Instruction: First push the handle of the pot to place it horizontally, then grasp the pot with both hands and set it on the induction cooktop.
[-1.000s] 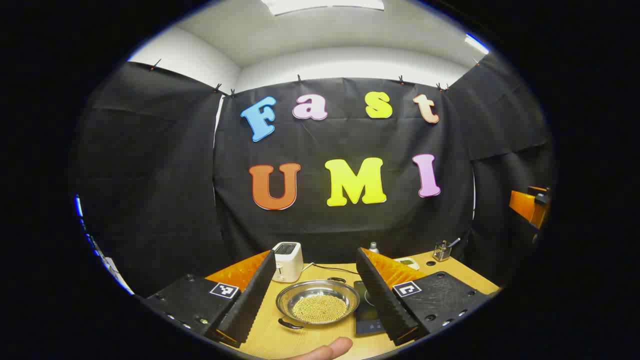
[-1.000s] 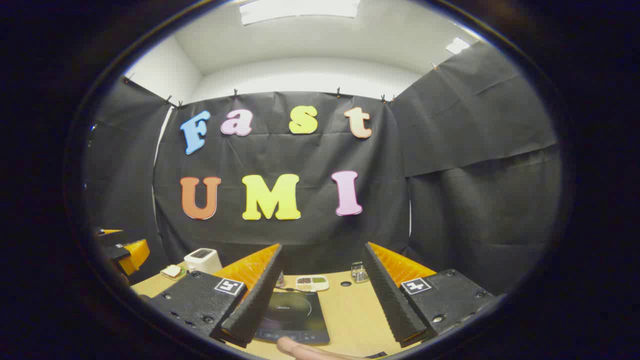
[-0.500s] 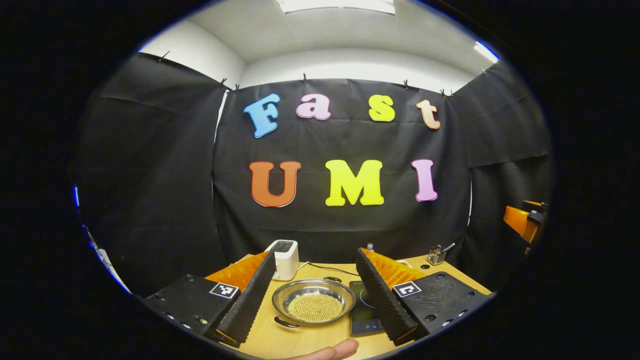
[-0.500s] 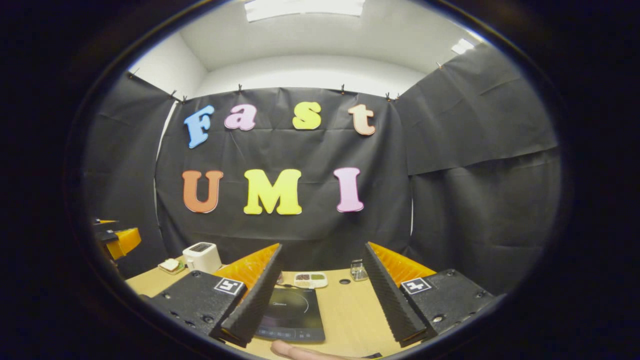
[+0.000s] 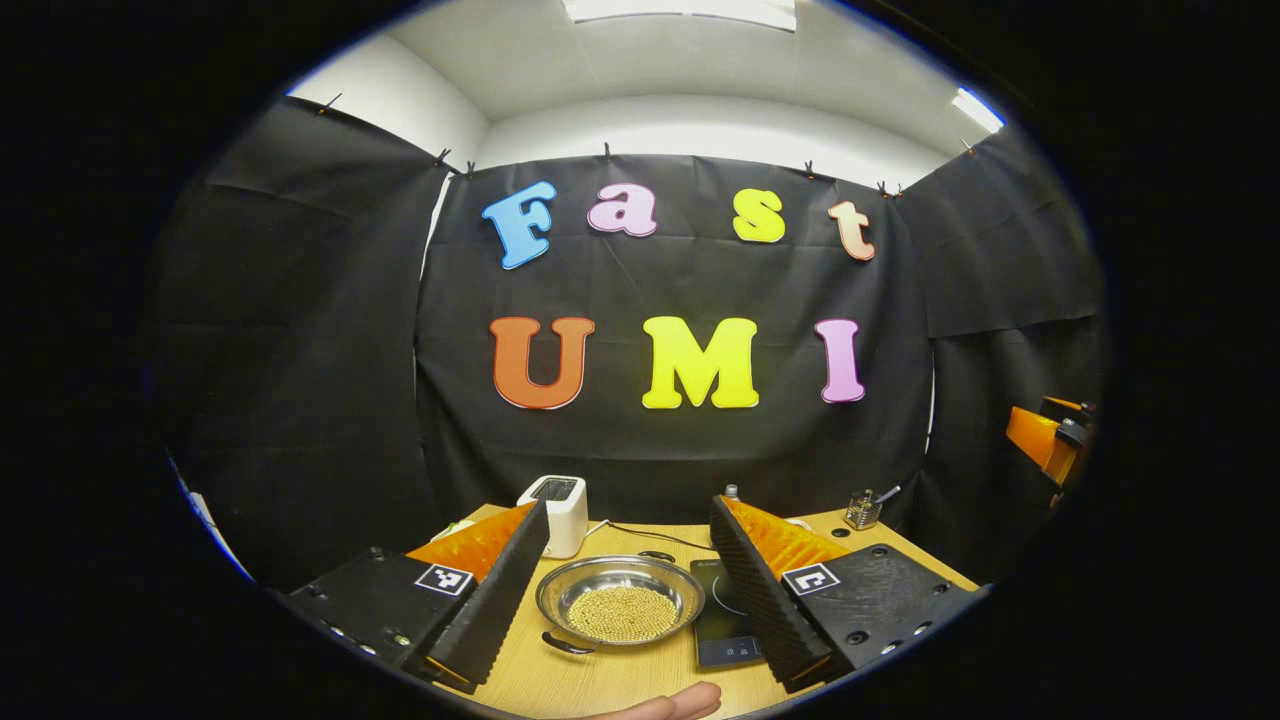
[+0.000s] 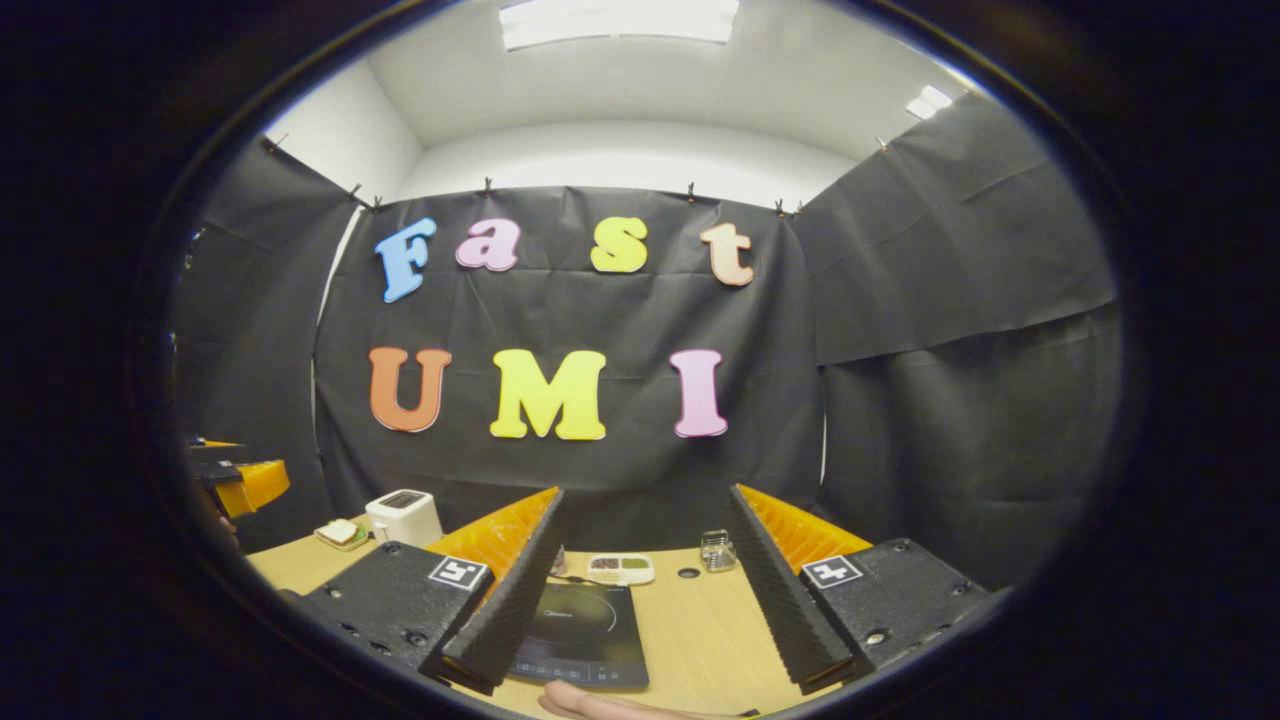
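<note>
Change: your left gripper [image 5: 628, 600] has drifted a little, jaws wide, empty | pot [image 5: 619, 604] on table between its fingers, beside cooktop [image 6: 578, 635] | right gripper [image 6: 640, 610] wide, empty | handle push not yet begun.

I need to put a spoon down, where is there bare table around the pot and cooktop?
Bare wood lies in front of the pot, and to the right of the induction cooktop, up to the small glass holder. The back edge is crowded: toaster, cable, snack tray.
</note>
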Available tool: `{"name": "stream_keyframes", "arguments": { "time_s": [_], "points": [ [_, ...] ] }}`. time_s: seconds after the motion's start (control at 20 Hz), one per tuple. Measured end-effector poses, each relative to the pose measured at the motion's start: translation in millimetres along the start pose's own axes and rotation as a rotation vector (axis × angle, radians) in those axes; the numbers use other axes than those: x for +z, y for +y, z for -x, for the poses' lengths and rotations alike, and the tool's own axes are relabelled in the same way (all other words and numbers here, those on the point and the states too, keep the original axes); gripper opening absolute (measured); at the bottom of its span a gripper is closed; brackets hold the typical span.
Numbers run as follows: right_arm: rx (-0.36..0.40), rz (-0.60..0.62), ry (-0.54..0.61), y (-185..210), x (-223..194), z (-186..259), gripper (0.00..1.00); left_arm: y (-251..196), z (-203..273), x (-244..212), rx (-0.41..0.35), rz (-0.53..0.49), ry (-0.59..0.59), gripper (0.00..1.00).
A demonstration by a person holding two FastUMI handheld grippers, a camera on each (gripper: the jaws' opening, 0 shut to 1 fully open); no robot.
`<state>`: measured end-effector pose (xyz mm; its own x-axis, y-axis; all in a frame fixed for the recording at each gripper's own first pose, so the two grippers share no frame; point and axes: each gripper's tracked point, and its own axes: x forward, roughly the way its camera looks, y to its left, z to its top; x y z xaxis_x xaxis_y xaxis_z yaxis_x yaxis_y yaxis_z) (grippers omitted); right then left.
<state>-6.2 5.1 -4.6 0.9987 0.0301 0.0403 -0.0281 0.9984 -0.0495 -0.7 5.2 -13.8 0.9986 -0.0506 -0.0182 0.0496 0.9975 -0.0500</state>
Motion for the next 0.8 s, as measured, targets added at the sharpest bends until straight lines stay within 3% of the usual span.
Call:
{"name": "stream_keyframes", "arguments": {
  "time_s": [0.15,0.3,0.35,0.4,0.5,0.65,0.75,0.8],
  "points": [
    [0.011,0.008,-0.003,5,0,2,0.96,-7,-2,-4,-0.033,0.0,0.0,0.96],
    [0.02,0.003,0.008,8,-6,2,0.96,-16,-3,-13,-0.088,0.022,0.023,0.85],
    [0.017,0.005,0.009,7,-7,1,0.96,-16,-5,-15,-0.095,0.028,0.029,0.77],
    [0.013,0.007,0.01,6,-8,-1,0.96,-15,-6,-19,-0.093,0.027,0.04,0.64],
    [0.01,0.008,0.015,5,-12,-3,0.96,-11,-19,-27,-0.097,0.015,0.047,0.62],
    [0.019,-0.002,0.027,9,-17,-6,0.96,-12,-18,-46,-0.126,0.041,0.101,0.13],
    [0.019,-0.001,0.033,8,-21,-9,0.96,-2,-23,-62,-0.107,0.035,0.145,0.03],
    [0.017,-0.001,0.037,8,-24,-10,0.96,2,-26,-75,-0.103,0.008,0.186,0.11]
  ]
}}
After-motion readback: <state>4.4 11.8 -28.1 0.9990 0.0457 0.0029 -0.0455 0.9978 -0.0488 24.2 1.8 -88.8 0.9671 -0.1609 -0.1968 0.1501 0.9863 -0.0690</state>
